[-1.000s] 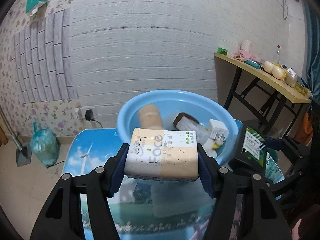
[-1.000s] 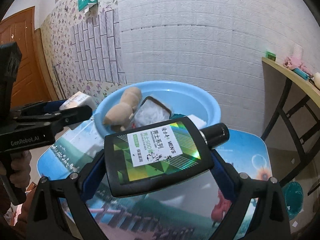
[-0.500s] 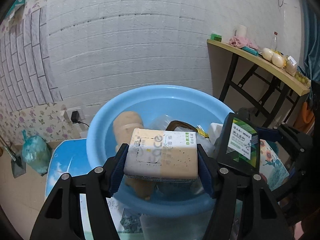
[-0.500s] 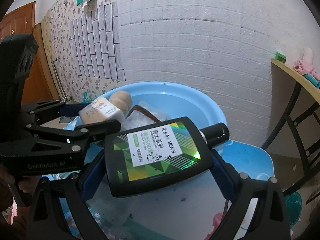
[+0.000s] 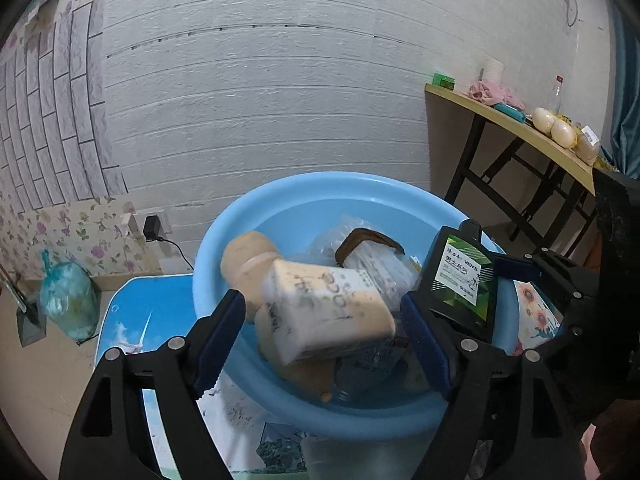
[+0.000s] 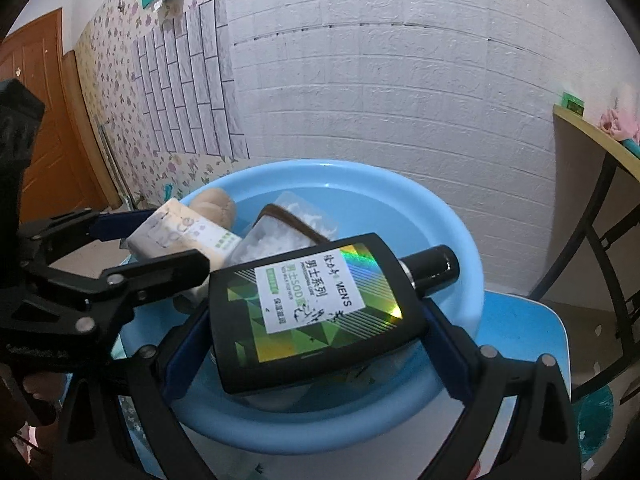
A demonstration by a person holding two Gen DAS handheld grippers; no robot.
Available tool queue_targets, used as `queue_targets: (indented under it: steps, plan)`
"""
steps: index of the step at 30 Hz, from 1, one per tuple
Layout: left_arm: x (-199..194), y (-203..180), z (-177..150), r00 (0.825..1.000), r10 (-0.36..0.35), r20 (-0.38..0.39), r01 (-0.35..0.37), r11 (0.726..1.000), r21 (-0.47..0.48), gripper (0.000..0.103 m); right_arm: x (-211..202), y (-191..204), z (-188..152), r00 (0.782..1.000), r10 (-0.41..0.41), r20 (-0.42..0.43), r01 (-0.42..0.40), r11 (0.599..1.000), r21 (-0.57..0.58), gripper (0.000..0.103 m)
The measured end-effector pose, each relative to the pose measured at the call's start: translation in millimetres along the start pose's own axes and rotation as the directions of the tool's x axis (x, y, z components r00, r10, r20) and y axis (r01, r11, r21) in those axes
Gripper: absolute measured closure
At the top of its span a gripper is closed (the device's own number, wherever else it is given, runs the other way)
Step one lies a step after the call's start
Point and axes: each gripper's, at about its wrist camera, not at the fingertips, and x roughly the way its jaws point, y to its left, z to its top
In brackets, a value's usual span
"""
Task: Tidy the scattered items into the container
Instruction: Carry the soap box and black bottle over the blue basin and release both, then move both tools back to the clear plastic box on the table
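Glossy plastic basin (image 6: 452,240), shiny black bottle (image 6: 316,316) w/ holographic label, matt soft pack (image 5: 324,312).

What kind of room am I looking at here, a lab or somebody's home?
Most likely a lived-in home room, not a lab. Floral wallpaper covers part of the wall, a folding table holds eggs and oddments, and a tied rubbish bag sits on the floor near a blue plastic basin of toiletries.
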Motion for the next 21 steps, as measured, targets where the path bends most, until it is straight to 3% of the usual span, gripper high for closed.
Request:
queue_targets:
  steps: [21]
  plan:
    - [-46,14,-24,0.999,0.045,0.015,-0.044,0.998,-0.047,0.022,-39,1,-13,0.999,-0.038,0.026,0.037,0.998,0.046,0.001]
